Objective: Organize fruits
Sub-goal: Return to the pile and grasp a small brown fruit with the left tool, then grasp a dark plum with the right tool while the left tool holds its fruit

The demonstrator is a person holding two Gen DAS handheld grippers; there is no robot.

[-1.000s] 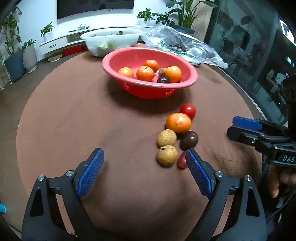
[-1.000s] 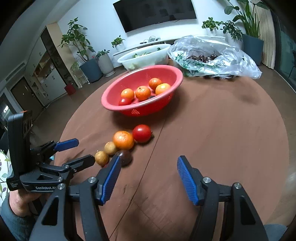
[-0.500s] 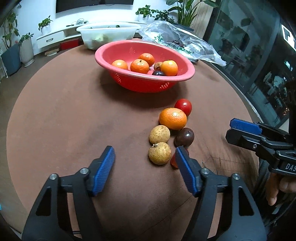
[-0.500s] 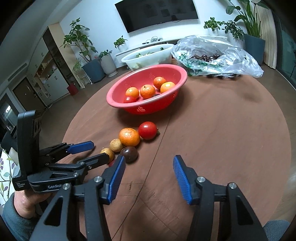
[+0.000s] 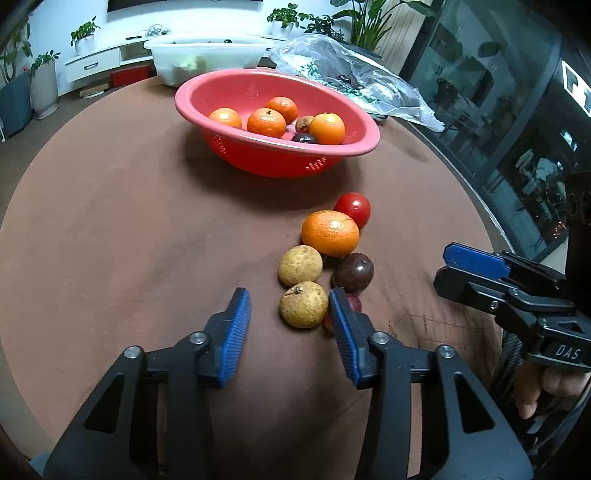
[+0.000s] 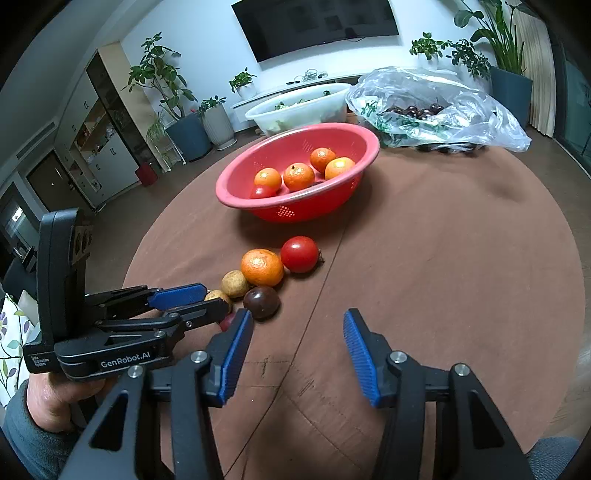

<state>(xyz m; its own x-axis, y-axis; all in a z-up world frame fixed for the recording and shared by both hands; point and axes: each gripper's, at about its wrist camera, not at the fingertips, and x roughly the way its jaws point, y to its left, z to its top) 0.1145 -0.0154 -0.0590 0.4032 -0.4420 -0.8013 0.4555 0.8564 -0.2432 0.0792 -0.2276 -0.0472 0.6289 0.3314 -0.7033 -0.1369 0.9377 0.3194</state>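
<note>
Left wrist view: the left gripper (image 5: 290,308) sits low over the brown table (image 5: 110,240). Its jaws have just been closing and now stand narrow. The near tan fruit (image 5: 303,304) lies between them, close against the right pad; a gap remains on the left side, so no grip is made. A small red fruit (image 5: 355,303) is half hidden behind the right finger (image 5: 341,325). Only this view shows the dark fruit (image 5: 303,138) and a brownish fruit (image 5: 304,124) inside the red basket (image 5: 273,162), and the hand (image 5: 543,387) under the right gripper.

Right wrist view: the right gripper (image 6: 298,328) has jaws that have just been closing. They stand at medium width over bare table, with nothing between them. Only this view shows a red tomato (image 6: 263,191) in the basket, dark cherries (image 6: 413,110) in the clear plastic bag (image 6: 443,110), and the wall television (image 6: 317,26).

Containers: the basket holds four oranges (image 5: 266,122). The white tub (image 6: 299,107) behind it holds greens.

Loose fruit, from near to far: second tan fruit (image 5: 300,266), dark purple fruit (image 5: 352,272), orange (image 5: 330,233), tomato (image 5: 352,209), all in front of the basket.
</note>
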